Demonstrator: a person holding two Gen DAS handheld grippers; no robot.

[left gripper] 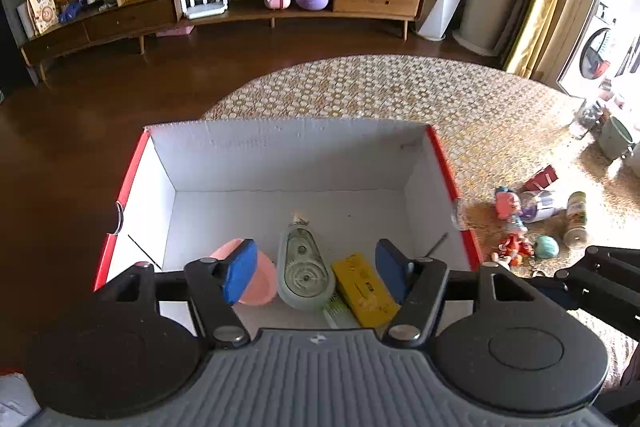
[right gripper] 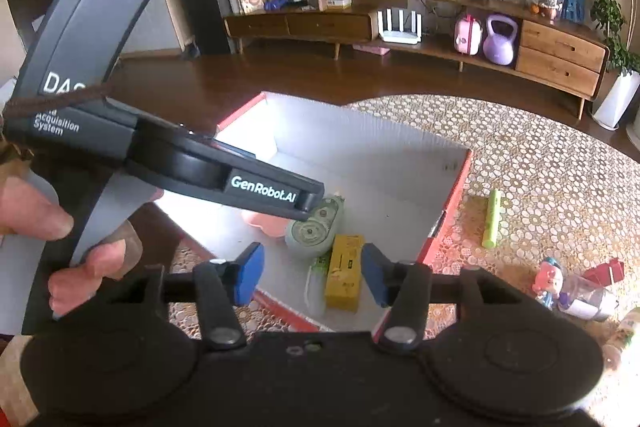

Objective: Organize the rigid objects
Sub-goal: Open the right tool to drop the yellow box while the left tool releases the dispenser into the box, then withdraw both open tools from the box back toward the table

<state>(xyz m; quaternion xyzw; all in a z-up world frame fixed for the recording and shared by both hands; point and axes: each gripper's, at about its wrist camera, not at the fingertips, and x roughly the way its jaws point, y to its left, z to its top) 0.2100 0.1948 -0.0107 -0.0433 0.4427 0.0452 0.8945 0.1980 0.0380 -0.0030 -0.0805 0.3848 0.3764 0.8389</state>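
A white cardboard box with red outer walls (left gripper: 288, 147) (right gripper: 360, 143) stands on the patterned table. Inside lie a pink dish (left gripper: 260, 277) (right gripper: 260, 221), a pale green correction-tape dispenser (left gripper: 304, 267) (right gripper: 316, 231), a yellow box (left gripper: 366, 291) (right gripper: 344, 273) and a small green-white item (left gripper: 338, 313) (right gripper: 318, 267). My left gripper (left gripper: 314, 269) is open and empty, hovering over the box's near end; it also shows in the right wrist view (right gripper: 308, 201). My right gripper (right gripper: 312, 273) is open and empty above the box's near corner.
Loose on the table right of the box are toy figures (left gripper: 510, 211) (right gripper: 550, 279), a clear cup (left gripper: 542, 205) (right gripper: 588, 297), a red packet (left gripper: 542, 179) (right gripper: 606, 269), a small bottle (left gripper: 576, 219), a teal ball (left gripper: 546, 247) and a green tube (right gripper: 493, 219). A wooden sideboard (left gripper: 280, 7) stands across the floor.
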